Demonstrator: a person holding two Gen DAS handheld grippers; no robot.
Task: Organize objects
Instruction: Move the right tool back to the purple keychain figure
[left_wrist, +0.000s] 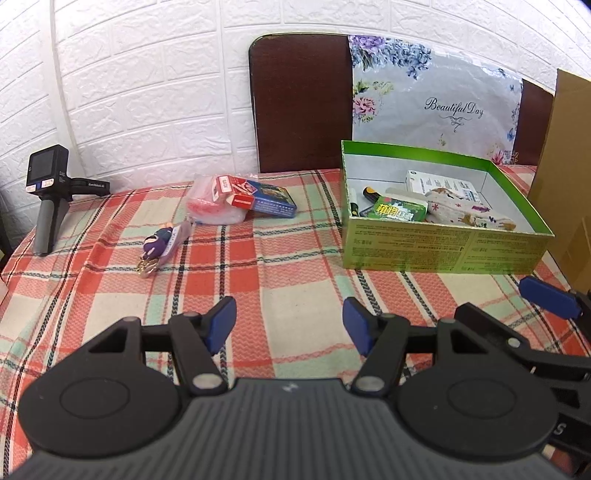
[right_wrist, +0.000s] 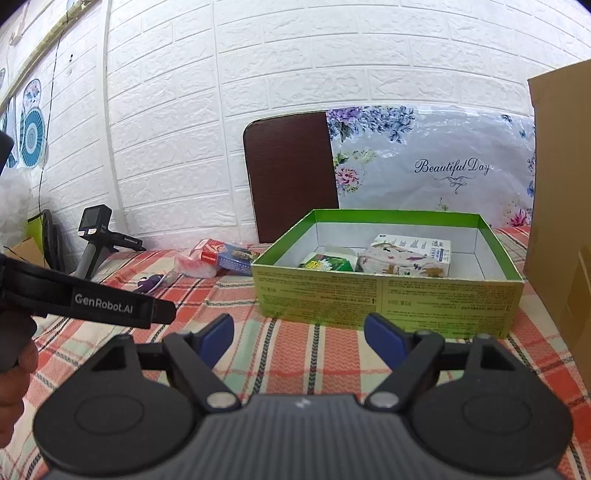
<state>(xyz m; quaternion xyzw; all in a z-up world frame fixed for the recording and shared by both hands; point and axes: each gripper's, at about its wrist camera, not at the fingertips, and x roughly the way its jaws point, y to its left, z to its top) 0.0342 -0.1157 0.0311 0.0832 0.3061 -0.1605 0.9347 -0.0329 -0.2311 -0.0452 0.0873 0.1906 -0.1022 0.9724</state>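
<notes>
A green open box (left_wrist: 443, 247) (right_wrist: 388, 299) stands on the plaid tablecloth (left_wrist: 288, 273) and holds a white carton (left_wrist: 443, 182), a green packet (left_wrist: 400, 209), a patterned pouch (left_wrist: 465, 212) and a pen. Left of it lie a blue card box (left_wrist: 275, 201), a red pack (left_wrist: 231, 186) on a plastic bag, and a purple keychain figure (left_wrist: 157, 245). My left gripper (left_wrist: 290, 325) is open and empty above the cloth. My right gripper (right_wrist: 301, 339) is open and empty just before the green box's front wall; its blue pad (left_wrist: 550, 297) shows in the left wrist view.
A small camera on a handle (left_wrist: 50, 195) stands at the far left of the table. A brown board (left_wrist: 299, 103) and a floral "Beautiful Day" sheet (left_wrist: 436, 96) lean on the white brick wall. A cardboard box (right_wrist: 561, 206) stands at the right.
</notes>
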